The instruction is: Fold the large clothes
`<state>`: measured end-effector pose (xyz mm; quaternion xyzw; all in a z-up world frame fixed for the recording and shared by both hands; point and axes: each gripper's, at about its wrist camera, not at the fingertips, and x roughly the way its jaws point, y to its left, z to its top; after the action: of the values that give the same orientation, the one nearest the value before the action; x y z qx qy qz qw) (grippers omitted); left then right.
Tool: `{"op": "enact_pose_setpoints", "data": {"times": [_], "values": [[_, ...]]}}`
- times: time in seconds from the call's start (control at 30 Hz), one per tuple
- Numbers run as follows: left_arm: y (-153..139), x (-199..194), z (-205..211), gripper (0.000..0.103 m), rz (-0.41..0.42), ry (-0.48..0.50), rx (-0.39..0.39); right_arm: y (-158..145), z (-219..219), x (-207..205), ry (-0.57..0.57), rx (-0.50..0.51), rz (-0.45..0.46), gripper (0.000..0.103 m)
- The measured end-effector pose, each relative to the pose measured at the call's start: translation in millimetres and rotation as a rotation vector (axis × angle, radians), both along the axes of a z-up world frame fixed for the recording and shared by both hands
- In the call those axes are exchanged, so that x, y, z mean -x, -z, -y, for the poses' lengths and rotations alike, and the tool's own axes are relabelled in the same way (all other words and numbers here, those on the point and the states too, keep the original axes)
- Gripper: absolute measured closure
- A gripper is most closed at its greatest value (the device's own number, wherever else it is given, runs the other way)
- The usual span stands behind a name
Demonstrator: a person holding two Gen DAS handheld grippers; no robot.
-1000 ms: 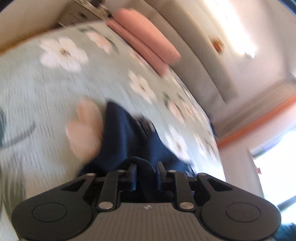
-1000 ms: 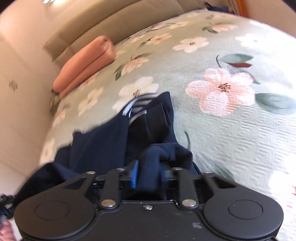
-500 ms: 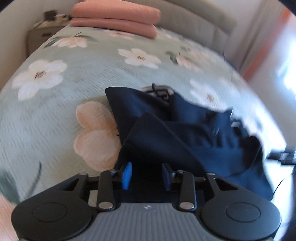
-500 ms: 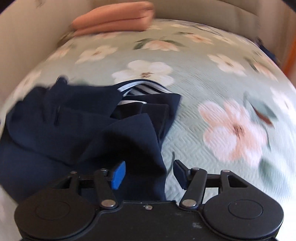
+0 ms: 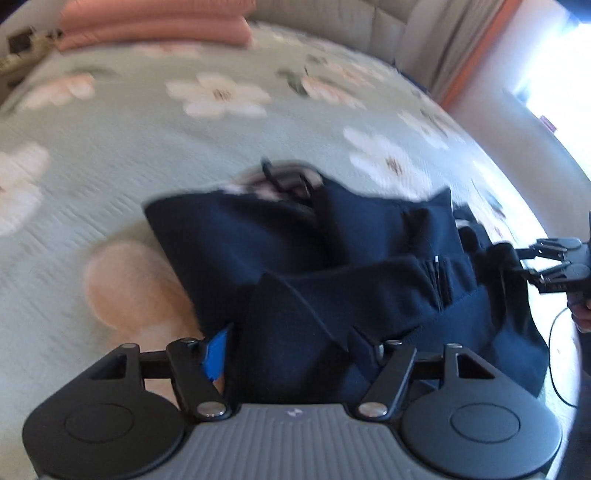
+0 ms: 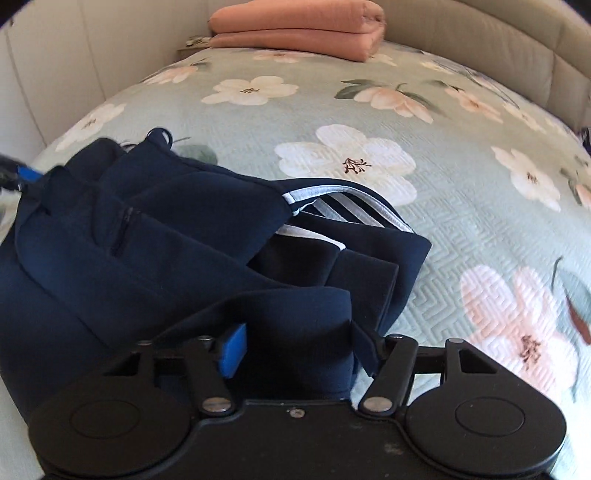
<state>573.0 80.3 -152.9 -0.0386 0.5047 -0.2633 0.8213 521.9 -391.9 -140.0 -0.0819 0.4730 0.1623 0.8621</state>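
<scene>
A navy blue garment (image 5: 295, 251) with white stripes lies bunched on the floral bedspread (image 5: 110, 140). My left gripper (image 5: 291, 350) is open, its fingers wide apart with navy fabric lying between them. In the right wrist view the same garment (image 6: 147, 251) shows its striped band (image 6: 332, 206) and a zip pocket. My right gripper (image 6: 295, 350) is open too, fabric lying loose between its fingers. The right gripper also shows at the far right of the left wrist view (image 5: 554, 266).
Folded pink blankets (image 6: 295, 26) sit at the head of the bed against a beige padded headboard (image 6: 480, 48). A nightstand (image 5: 18, 48) is at the far left. Curtains and a bright window (image 5: 546, 55) are to the right. Bare bedspread (image 6: 480, 184) lies right of the garment.
Both grippers went from shut on the navy fabric to wide open. The garment has dropped onto the bed and both grippers have drawn back a little.
</scene>
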Motion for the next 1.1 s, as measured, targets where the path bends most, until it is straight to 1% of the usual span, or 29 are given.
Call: {"op": "enact_pose_setpoints", "data": {"times": [0.03,0.07,0.1,0.13,0.17,0.23,0.33,0.43,0.47,0.53,0.63,0.7,0.73,0.8,0.87,0.97,1.03,1.1], "values": [[3.2,0.1,0.2,0.039,0.003,0.007,0.006,0.8,-1.3,2.0,-0.002,0.006,-0.001,0.074],[4.5,1.1,-1.3,0.047,0.008,0.0,0.014,0.7,-2.2,6.4,-0.01,0.003,0.009,0.084],[4.3,2.2,-4.7,0.071,0.015,-0.019,0.022,-1.2,-3.2,12.7,-0.013,0.0,0.032,0.093],[2.7,3.7,-10.7,0.081,0.018,-0.032,0.058,-3.4,-4.9,18.8,-0.012,0.009,0.058,0.094],[-1.5,7.6,-17.7,0.084,0.022,-0.048,0.112,-6.7,-6.4,24.7,-0.007,0.013,0.077,0.095],[-9.2,17.4,-25.1,0.092,0.034,-0.08,0.171,-15.3,-7.6,35.4,0.023,0.007,0.112,0.096],[-22.5,32.4,-28.4,0.096,0.064,-0.118,0.208,-33.3,-11.6,47.9,0.066,0.015,0.178,0.097],[-36.9,43.8,-32.2,0.097,0.09,-0.163,0.242,-55.5,-15.8,56.6,0.095,0.032,0.253,0.097],[-41.2,46.3,-34.7,0.097,0.092,-0.177,0.253,-61.5,-15.4,57.9,0.102,0.03,0.268,0.097],[-46.8,51.1,-37.3,0.097,0.099,-0.193,0.255,-67.8,-13.7,56.0,0.109,0.021,0.27,0.097],[-42.8,50.6,-35.8,0.097,0.091,-0.191,0.261,-55.6,-11.7,44.8,0.119,0.013,0.217,0.097],[-34.3,43.1,-32.6,0.097,0.091,-0.195,0.231,-38.9,-11.4,36.5,0.131,0.016,0.184,0.097],[-28.8,38.5,-31.9,0.097,0.088,-0.211,0.221,-31.0,-11.0,32.2,0.147,0.019,0.175,0.097],[-24.4,31.5,-35.0,0.097,0.096,-0.251,0.243,-23.0,-10.1,28.6,0.177,0.013,0.176,0.097],[-37.3,30.0,-38.9,0.097,0.145,-0.284,0.299,-32.2,-11.0,29.5,0.19,0.004,0.22,0.097],[-70.1,29.3,-38.2,0.097,0.232,-0.281,0.382,-59.0,-12.9,34.2,0.171,0.017,0.318,0.098],[-88.5,22.5,-33.7,0.097,0.289,-0.271,0.407,-78.9,-10.6,31.8,0.182,0.02,0.377,0.098],[-100.9,7.7,-29.5,0.097,0.343,-0.283,0.429,-94.5,-7.3,22.4,0.194,0.021,0.437,0.098]]}}
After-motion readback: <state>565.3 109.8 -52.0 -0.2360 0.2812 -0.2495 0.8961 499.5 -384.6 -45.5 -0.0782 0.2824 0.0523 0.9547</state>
